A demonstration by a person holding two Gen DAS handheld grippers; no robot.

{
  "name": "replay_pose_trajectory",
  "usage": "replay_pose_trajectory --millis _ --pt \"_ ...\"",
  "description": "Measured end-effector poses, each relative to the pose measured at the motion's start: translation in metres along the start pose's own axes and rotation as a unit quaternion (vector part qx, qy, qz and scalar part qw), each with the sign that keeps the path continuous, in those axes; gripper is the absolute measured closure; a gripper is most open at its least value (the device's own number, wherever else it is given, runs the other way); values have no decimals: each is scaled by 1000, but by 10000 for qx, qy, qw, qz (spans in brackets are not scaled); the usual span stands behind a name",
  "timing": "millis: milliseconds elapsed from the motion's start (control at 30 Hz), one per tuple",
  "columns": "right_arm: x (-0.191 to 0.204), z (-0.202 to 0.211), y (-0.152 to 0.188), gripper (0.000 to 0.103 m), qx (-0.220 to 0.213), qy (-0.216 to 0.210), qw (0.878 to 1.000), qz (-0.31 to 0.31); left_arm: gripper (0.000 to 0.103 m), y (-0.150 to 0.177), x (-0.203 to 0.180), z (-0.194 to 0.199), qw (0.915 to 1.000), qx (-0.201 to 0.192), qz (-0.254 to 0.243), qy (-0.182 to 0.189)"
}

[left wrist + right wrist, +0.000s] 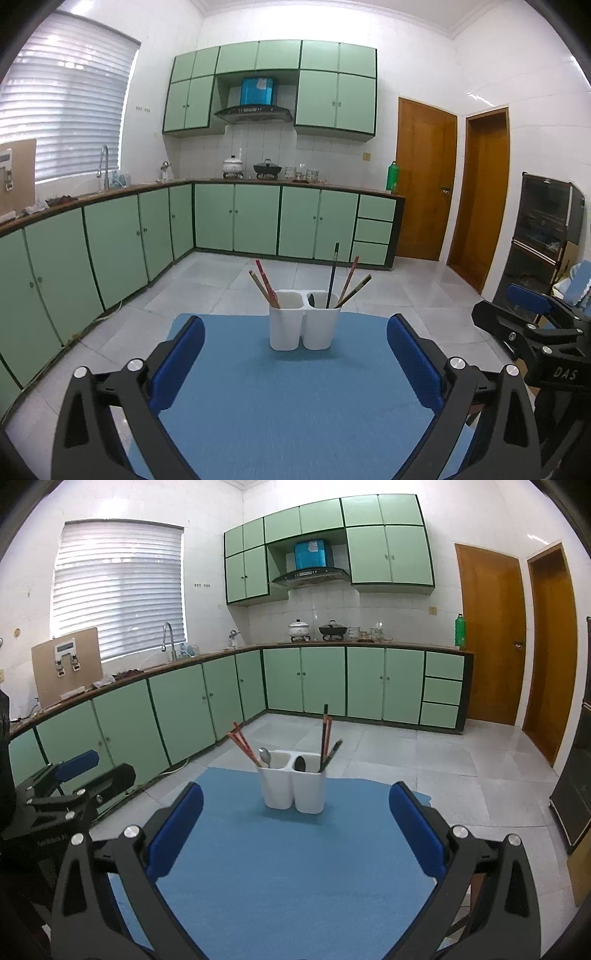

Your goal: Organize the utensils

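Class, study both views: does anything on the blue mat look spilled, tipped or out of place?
Nothing stands out. The white holder stands upright on the blue mat, chopsticks and spoons inside; nothing lies loose.

This is a home kitchen. Pale green base cabinets [177,701] run in an L under a dark wooden countertop [207,656], with matching wall cabinets [388,550] above. A range hood [310,576] hangs over a stove bearing a white pot [298,628] and a dark wok [333,630]. A tall curved faucet [169,637] stands below a window with slatted blinds [118,602]. White wall tiles, a pale tiled floor [443,760] and wooden doors [489,627] complete the room.
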State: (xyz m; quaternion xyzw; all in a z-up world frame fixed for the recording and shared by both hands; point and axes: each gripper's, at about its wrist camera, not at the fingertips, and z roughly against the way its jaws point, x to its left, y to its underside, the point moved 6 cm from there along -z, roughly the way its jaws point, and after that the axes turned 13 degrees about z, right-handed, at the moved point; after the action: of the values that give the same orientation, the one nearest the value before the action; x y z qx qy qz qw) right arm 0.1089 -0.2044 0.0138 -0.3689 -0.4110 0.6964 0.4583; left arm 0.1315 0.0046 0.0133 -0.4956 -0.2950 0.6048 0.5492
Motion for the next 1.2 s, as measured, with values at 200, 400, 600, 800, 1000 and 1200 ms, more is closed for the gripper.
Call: replay_pose_trajectory --millis 200,400,600,800,1000,1200 --pt "8 17 -8 5 -112 -27 9999 87 6 -3 -7 18 9999 -121 -64 45" --pt "13 26 -14 5 -196 -43 9996 191 6 -6 -10 31 9996 -249 -117 23" --pt "15 32 -16 5 -243 -57 9995 197 6 -7 -13 36 9995 -283 -149 21" --pt "17 37 -17 5 -271 -64 9994 202 6 -5 -17 38 9995 -279 -154 51" --pt "17 38 -17 5 -270 -65 9994 204 6 -4 -19 39 9995 -270 -155 74" --pt "16 39 -17 5 -286 -55 9994 197 6 -3 -20 39 9995 -276 -143 76"
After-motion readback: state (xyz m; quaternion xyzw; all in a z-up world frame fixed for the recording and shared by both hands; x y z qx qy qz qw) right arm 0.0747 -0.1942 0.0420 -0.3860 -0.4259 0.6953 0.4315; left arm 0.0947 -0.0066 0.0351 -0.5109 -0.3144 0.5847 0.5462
